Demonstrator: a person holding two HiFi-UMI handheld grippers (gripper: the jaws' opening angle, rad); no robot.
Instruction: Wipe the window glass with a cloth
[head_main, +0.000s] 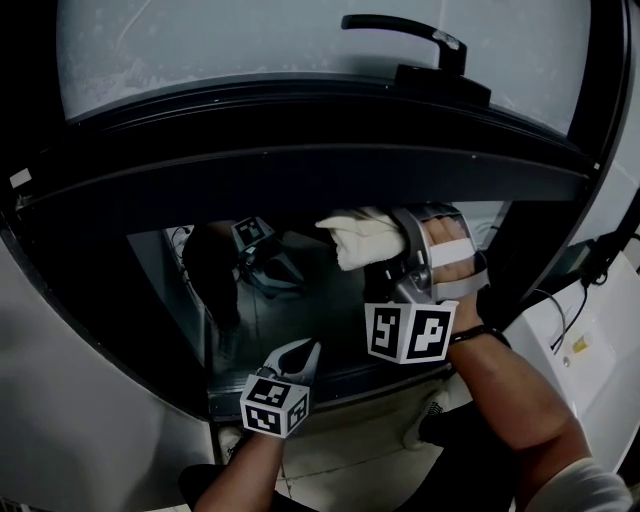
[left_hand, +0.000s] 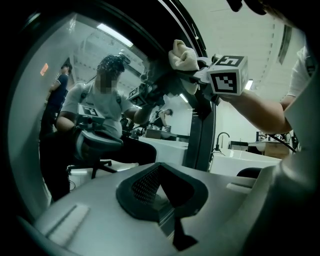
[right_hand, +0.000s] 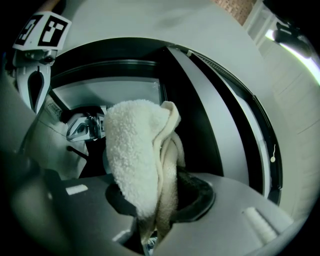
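The window's lower glass pane (head_main: 300, 310) sits in a black frame (head_main: 330, 165) and mirrors my arms. My right gripper (head_main: 402, 250) is shut on a folded white terry cloth (head_main: 362, 240), which is held against the upper part of that pane. In the right gripper view the cloth (right_hand: 136, 160) hangs up out of the right gripper (right_hand: 159, 202), facing the glass (right_hand: 115, 92). My left gripper (head_main: 298, 355) hovers lower and to the left by the pane's bottom edge, shut and empty. In the left gripper view the left gripper (left_hand: 161, 192) points at the glass (left_hand: 75, 75), with the cloth (left_hand: 184, 56) above it.
A black window handle (head_main: 410, 40) sits on the frosted upper pane (head_main: 250, 40). White wall surrounds the frame (head_main: 90, 400). A cable (head_main: 590, 300) runs along the white surface at right. The black upright post (left_hand: 202, 130) stands just right of the pane.
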